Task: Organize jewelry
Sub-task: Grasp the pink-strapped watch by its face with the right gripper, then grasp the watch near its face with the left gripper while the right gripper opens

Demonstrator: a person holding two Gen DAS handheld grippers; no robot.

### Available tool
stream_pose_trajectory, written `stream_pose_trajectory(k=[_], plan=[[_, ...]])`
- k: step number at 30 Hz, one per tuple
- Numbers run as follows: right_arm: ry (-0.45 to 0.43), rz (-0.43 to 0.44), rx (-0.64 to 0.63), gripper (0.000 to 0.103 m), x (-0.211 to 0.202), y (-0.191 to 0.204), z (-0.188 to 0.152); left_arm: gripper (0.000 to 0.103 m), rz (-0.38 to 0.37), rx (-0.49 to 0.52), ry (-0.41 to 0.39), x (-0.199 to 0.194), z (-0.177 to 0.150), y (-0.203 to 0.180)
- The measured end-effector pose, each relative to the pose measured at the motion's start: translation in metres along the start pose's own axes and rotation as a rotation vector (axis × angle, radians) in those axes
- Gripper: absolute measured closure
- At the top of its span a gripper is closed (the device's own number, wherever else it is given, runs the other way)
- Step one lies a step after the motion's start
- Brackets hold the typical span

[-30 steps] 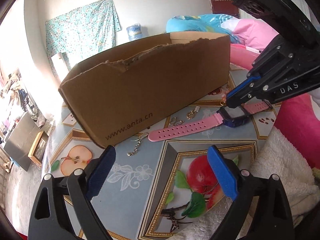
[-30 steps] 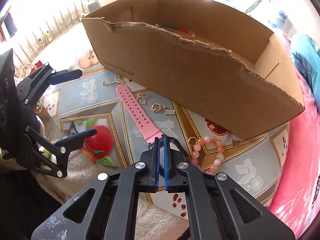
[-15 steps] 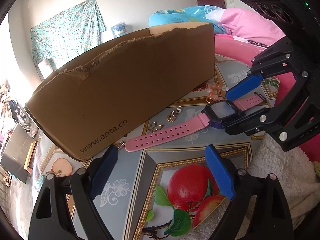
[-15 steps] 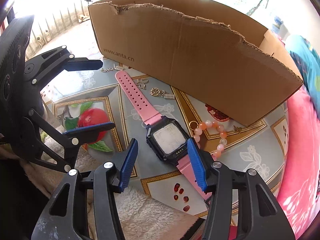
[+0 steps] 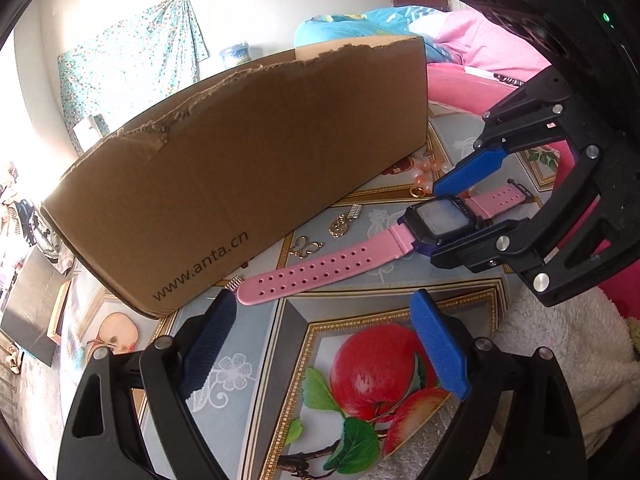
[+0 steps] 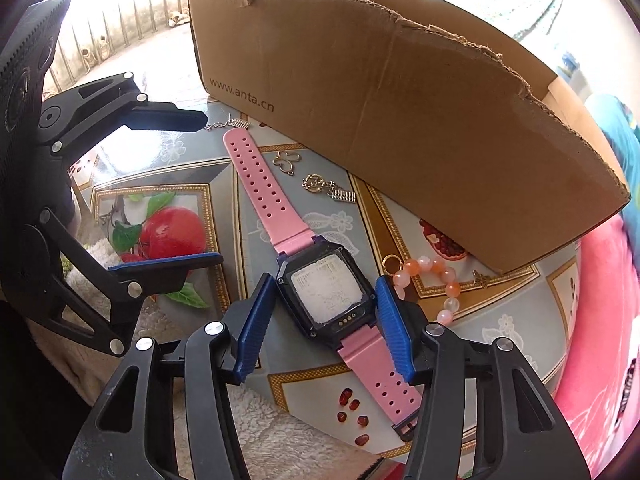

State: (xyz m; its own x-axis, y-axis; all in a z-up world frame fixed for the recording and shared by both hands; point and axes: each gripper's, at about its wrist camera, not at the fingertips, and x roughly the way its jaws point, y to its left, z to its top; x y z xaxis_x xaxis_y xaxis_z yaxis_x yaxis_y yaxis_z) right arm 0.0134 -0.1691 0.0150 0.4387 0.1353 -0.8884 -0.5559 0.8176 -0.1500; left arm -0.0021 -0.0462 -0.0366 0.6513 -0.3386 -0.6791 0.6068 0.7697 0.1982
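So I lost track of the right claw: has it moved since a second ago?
Yes. The right claw has come down over the watch, its jaws opened from shut and straddling the case.

We could not see inside the cardboard box (image 6: pixel 400 120); its wall hid part of the bead bracelet (image 5: pixel 428 172), and the watch (image 6: pixel 328 292) screen was unreadable.

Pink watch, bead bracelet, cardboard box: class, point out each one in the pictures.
Pink watch (image 6: pixel 328 292): right wrist view, on its screen.
Bead bracelet (image 6: pixel 452 289): right wrist view, on an orange bead.
Cardboard box (image 5: pixel 256 176): left wrist view, on its near wall.
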Motion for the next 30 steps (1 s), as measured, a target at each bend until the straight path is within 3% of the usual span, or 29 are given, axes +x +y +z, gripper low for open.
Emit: stream_pose_trajectory(k=[7,12,20,28,30], plan=[[0.058,0.168,0.118,0.055,0.004,-0.021,-0.008,0.017,0.009,0.039,-0.027,-0.01,0.001,-0.008],[0.121,0.293,0.163,0.055,0.006,-0.042,-0.003,0.029,0.004,0.079,-0.03,-0.013,0.001,-0.016],[0.218,0.482,0.208,0.055,0.022,-0.076,0.016,0.037,-0.01,0.125,-0.027,-0.008,0.006,-0.027],[0.263,0.597,0.19,0.055,0.017,-0.098,0.02,0.051,-0.018,0.136,0.009,0.007,0.01,-0.028],[0.27,0.602,0.175,0.055,0.024,-0.091,0.023,0.061,-0.022,0.121,0.023,0.01,0.013,-0.024]])
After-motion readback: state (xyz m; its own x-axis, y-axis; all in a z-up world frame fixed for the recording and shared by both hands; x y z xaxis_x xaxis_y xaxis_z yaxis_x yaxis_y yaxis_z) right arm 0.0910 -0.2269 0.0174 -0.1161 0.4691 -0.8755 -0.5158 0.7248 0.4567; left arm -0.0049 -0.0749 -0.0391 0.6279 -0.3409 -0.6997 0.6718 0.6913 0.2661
